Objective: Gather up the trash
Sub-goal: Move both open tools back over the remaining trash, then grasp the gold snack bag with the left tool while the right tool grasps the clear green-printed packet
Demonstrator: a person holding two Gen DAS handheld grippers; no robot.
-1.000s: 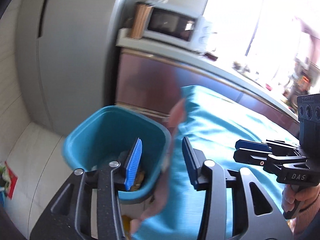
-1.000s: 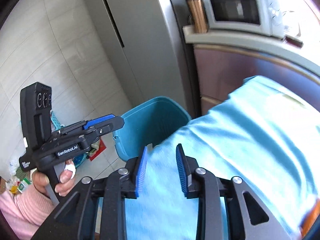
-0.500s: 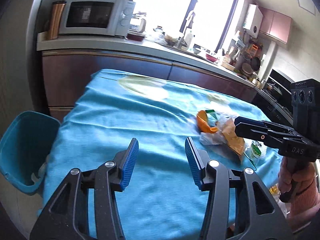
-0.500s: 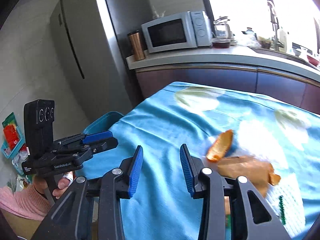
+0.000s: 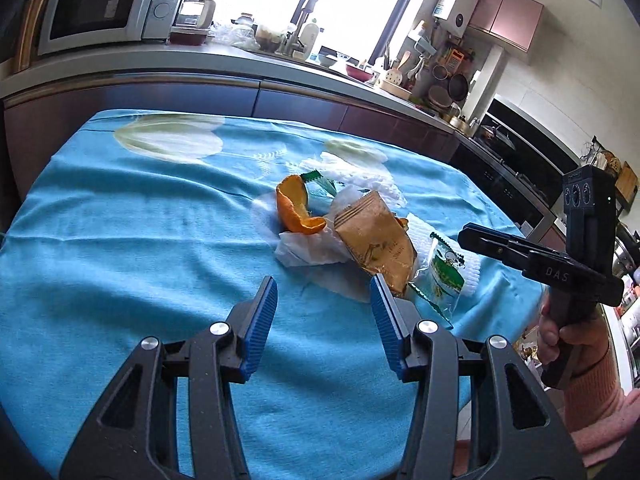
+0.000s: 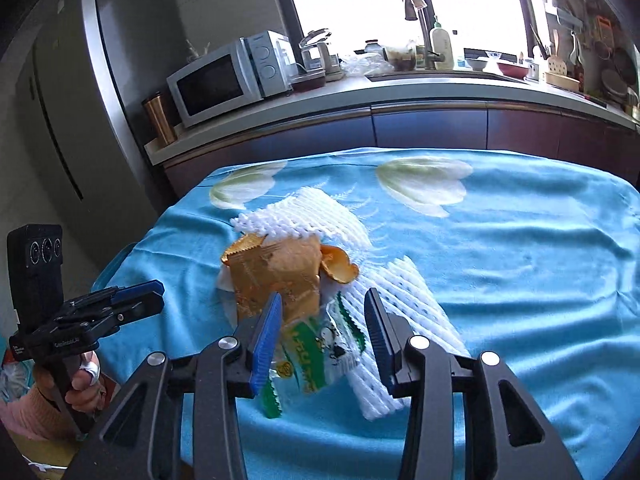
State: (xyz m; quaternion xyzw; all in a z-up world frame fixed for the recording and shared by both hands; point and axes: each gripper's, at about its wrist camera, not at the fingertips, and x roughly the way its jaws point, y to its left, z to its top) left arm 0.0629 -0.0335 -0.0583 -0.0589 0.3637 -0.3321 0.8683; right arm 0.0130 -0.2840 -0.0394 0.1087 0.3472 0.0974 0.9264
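Both views swing from bin to trash heap; left gripper (image 5: 323, 320) apart and empty, right gripper (image 6: 323, 334) widening over the green wrapper (image 6: 316, 354), whose slick film may slip toward 6 o'clock.

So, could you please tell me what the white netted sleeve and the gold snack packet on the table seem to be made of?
White netted sleeve: probably soft foam mesh, matte, with puffy open lattice ribs. Gold snack packet: likely metallised plastic film, glossy, crinkled, with a serrated sealed edge.
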